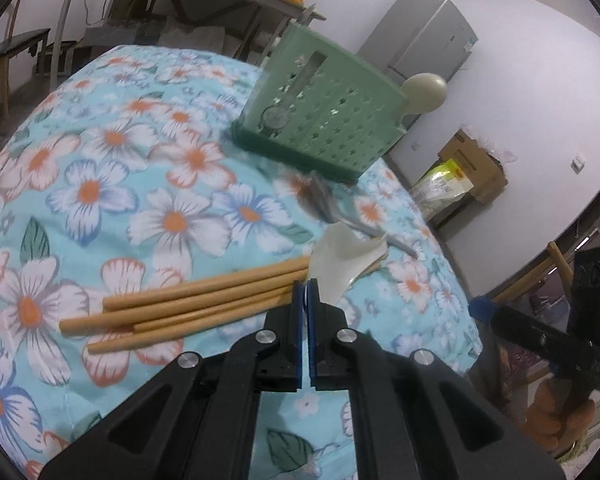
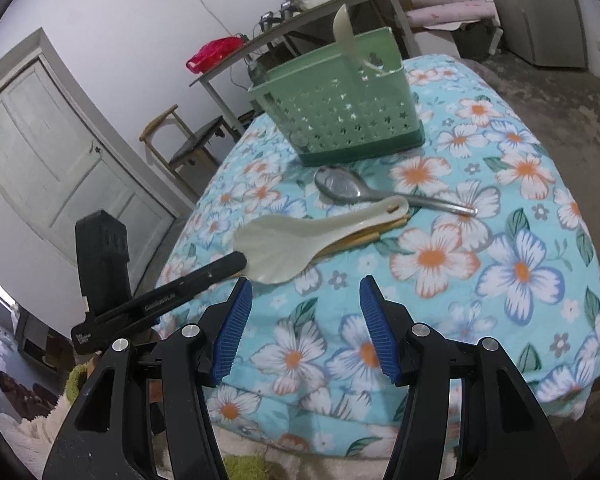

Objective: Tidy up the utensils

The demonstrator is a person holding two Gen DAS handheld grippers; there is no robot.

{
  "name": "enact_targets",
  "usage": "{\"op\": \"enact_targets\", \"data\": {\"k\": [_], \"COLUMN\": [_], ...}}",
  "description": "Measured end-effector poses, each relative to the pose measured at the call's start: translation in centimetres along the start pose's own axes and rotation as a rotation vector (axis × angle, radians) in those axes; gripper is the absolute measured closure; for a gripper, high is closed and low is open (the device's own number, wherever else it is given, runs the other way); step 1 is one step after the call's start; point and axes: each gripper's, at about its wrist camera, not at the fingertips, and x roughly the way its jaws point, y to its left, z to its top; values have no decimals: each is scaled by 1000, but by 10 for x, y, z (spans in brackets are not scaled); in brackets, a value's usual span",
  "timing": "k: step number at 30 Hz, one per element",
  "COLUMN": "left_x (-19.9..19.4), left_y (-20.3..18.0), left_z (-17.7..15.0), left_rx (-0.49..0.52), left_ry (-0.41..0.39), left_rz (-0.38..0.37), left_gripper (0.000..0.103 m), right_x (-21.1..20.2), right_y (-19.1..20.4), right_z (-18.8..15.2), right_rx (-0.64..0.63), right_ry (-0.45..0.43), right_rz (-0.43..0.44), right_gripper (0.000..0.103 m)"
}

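One pale spoon (image 2: 346, 36) stands in my green caddy (image 2: 336, 108); chopsticks (image 1: 188, 308), rice paddle (image 2: 292, 244) and metal spoon (image 2: 340, 188) remain on the bench. My left jaws are pressed together, empty; my right jaws are spread.

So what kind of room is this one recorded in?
Likely a lived-in home room: a table under a floral cloth, a fridge by the wall, and a panelled door.

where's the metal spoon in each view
Left wrist: the grey metal spoon is blurred, right of centre, between the green perforated plastic utensil basket and the cream plastic rice paddle.
Right wrist: metal spoon is centre, bowl just in front of the basket, handle running right, behind the paddle.
Shared landmark: the green basket.
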Motion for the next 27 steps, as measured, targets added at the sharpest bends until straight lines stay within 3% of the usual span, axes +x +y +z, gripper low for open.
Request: {"op": "enact_targets", "data": {"k": [5,8,13,21,27], "left_x": [2,-1,-15,-23,-30], "left_y": [4,5,4,1,2], "left_z": [0,2,5,7,13], "left_rx": [-14,-19,-21,26,51], "left_ry": [7,-5,-51,-54,-92], "left_rz": [-1,6,38,174,217], "left_gripper": [99,92,68,48,39], "right_x": [7,11,18,32,44], "right_y": [9,11,16,22,17], "right_z": [-9,-13,-18,-24,-19], "right_rx": [-13,-18,-47,-111,-124], "right_ry": [16,23,37,38,37], "right_rz": [-56,-94,-160,-263,-317], "right_gripper": [43,42,37,25,20]}}
